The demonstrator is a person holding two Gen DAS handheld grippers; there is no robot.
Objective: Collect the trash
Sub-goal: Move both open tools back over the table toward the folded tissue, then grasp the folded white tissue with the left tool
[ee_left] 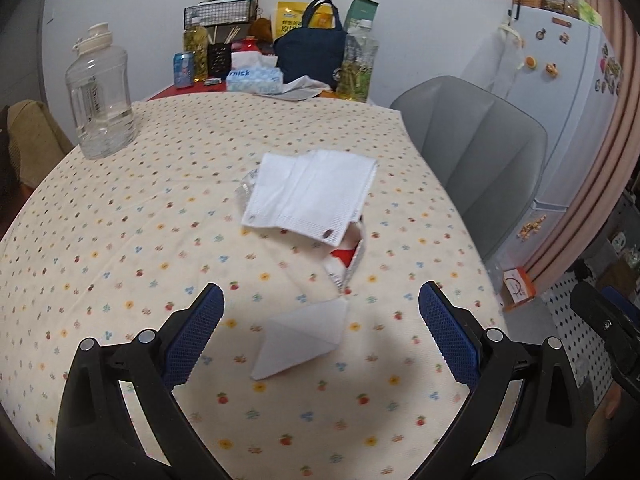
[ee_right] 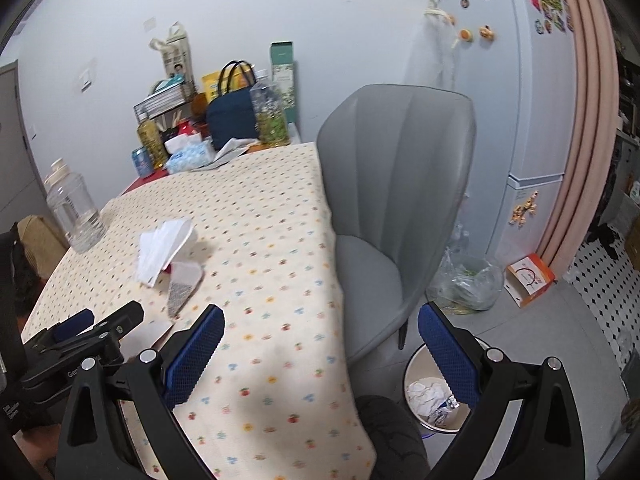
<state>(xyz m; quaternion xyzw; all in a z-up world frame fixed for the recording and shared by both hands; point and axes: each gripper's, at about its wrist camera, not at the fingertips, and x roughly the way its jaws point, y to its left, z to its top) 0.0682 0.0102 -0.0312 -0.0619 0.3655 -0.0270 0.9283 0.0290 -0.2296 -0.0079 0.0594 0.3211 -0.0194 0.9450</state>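
Where the cream worktop cloth dotted with small fruit and flower prints (ee_left: 120, 240) spreads across the foreground, three pieces of trash in a loose line: a large unfolded white paper napkin (ee_left: 310, 194), draped over a crumpled red-and-silver foil wrapper (ee_left: 348, 258), and nearer, a small folded white paper triangle (ee_left: 302, 336), its far tip almost touching the wrapper's near end. Left claw (ee_left: 320, 332) spread wide open above that triangle, gripping nothing, blue ribbed pads either side of it. Right claw (ee_right: 320, 356) likewise wide open and empty, hanging over the worktop's right edge, one pad above the cloth, the other above a round white waste bin on the floor (ee_right: 416, 364) with crumpled paper inside.

One clear plastic water jug with a white cap (ee_left: 100, 96) upright at the far left of the cloth. At the far end, against a pale wall, on a red surface: one navy fabric tote bag (ee_left: 310, 50), one blue tissue box (ee_left: 254, 79) with partly legible lettering ending in "ick", one blue drinks can (ee_left: 183, 69), two tall clear bottles with plant matter inside, one black wire basket (ee_left: 218, 12).

One grey padded shell-back chair (ee_right: 392, 184) tight against the right edge. Beyond it, one white fridge with magnets (ee_right: 520, 100), pink curtain, grey floor tiles, a clear plastic bag (ee_right: 468, 284), an orange-and-white carton (ee_right: 530, 280).
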